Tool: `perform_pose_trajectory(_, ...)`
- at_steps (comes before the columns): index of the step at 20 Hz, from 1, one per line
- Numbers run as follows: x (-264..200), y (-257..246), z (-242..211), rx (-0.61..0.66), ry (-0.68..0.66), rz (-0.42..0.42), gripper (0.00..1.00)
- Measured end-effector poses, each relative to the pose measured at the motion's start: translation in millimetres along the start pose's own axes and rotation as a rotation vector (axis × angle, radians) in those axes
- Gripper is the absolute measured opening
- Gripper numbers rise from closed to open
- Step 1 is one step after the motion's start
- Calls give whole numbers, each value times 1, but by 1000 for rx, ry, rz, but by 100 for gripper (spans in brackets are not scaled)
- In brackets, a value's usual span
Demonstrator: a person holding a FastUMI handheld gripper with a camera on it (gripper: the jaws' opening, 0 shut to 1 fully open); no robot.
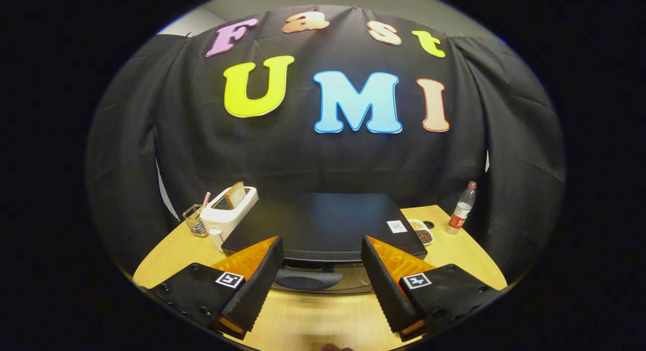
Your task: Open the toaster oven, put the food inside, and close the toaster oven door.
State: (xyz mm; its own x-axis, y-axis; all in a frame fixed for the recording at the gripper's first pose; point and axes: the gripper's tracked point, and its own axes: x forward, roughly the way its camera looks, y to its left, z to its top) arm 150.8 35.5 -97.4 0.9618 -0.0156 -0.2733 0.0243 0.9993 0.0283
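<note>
The gripper is held above the near part of a light wooden table, and its two fingers are spread wide apart with nothing pinched between them. Each finger is seen with a ridged inner face, and a small square marker is stuck on top of each one.

Just ahead of the fingers, and framed in the gap between them, the toaster oven is parked on the table. It's a dark, flat-topped box, seen from slightly above, so mostly the lid is shown. The door is shut, and its curved handle is found right between the fingertips, a bit lower down, over the glass front. A small white sticker is placed near the oven's right rear corner.

Just left of the oven, a white pop-up toaster is set, with a slice of bread stuck upright in its slot. Behind and left of that, a little wire basket is seen, with a pinkish stick poking up near it. On the oven's right, touching or nearly so, a small dish is loaded with what looks like nuts or beans. Further right, near the table's far edge, a plastic bottle with a red label is stood upright. Everything is backed by black cloth.
</note>
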Motion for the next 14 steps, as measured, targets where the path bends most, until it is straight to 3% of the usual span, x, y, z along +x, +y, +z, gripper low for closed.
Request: perform_pose_trajectory(14, 46, 16, -53, -25, 93, -10, 99)
